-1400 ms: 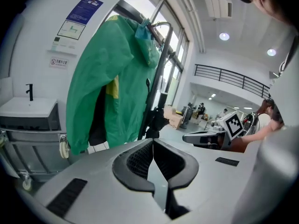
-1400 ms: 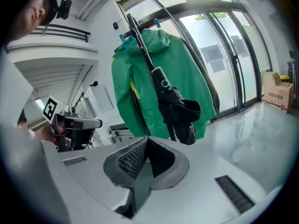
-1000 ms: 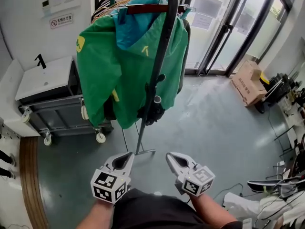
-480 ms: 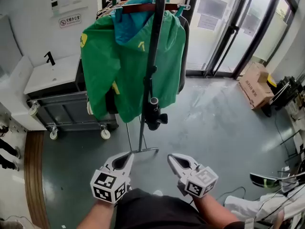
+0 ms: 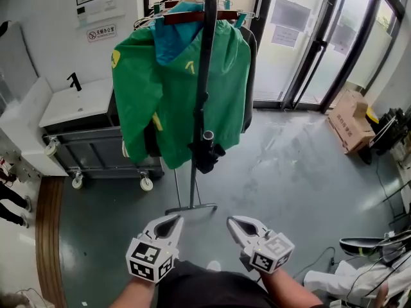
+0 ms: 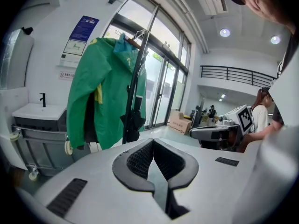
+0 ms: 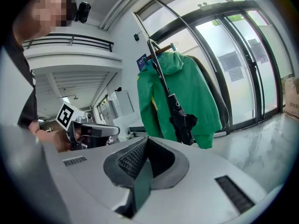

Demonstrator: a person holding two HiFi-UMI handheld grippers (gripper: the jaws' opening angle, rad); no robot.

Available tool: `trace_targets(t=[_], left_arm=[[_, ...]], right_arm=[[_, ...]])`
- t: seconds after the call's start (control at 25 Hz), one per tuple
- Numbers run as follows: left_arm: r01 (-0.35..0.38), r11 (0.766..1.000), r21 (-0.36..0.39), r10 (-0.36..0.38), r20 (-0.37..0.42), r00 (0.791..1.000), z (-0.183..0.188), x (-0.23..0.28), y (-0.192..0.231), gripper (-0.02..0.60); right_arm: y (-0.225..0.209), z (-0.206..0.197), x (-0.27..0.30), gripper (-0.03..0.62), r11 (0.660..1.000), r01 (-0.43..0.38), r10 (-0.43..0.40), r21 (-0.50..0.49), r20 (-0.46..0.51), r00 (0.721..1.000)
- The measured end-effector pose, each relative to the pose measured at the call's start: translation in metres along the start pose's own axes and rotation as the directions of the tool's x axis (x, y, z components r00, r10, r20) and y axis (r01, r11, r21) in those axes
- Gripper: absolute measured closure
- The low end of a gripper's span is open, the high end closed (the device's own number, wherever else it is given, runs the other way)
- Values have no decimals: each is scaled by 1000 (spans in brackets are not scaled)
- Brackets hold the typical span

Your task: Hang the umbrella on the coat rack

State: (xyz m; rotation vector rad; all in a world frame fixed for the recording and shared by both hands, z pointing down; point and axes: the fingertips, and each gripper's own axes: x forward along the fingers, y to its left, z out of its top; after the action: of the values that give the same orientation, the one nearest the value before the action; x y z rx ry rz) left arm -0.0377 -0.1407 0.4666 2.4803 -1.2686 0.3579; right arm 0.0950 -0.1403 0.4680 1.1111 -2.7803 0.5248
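A black umbrella (image 5: pixel 204 95) hangs from the top rail of the coat rack (image 5: pixel 192 14) by its curved handle, its folded bundle low against the green jacket (image 5: pixel 173 82). It also shows in the left gripper view as the umbrella (image 6: pixel 132 101) and in the right gripper view as the umbrella (image 7: pixel 175 112). My left gripper (image 5: pixel 172 218) and right gripper (image 5: pixel 232 221) are held side by side near my body, short of the rack's base (image 5: pixel 191 207). Both point at the rack. The left gripper (image 6: pixel 153 141) and the right gripper (image 7: pixel 145 141) are shut with nothing between the pads.
A grey wheeled cart (image 5: pixel 96 153) and a white sink (image 5: pixel 74 101) stand left of the rack. Glass doors (image 5: pixel 308 43) fill the back right, with a cardboard box (image 5: pixel 352 120) by them. Grey floor lies between me and the rack.
Both grippers have drawn back a little from the rack and sit lower in the head view. The umbrella's lower end has swung slightly. Both stay shut and empty.
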Motion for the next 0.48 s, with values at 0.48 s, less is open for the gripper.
trace_targets(t=[0.48], left_arm=[[-16,1000,10,16,2,1000,5,2,-1,566]], right_arm=[[-2,3,1,583,1000,-12,12,2,14,1000]])
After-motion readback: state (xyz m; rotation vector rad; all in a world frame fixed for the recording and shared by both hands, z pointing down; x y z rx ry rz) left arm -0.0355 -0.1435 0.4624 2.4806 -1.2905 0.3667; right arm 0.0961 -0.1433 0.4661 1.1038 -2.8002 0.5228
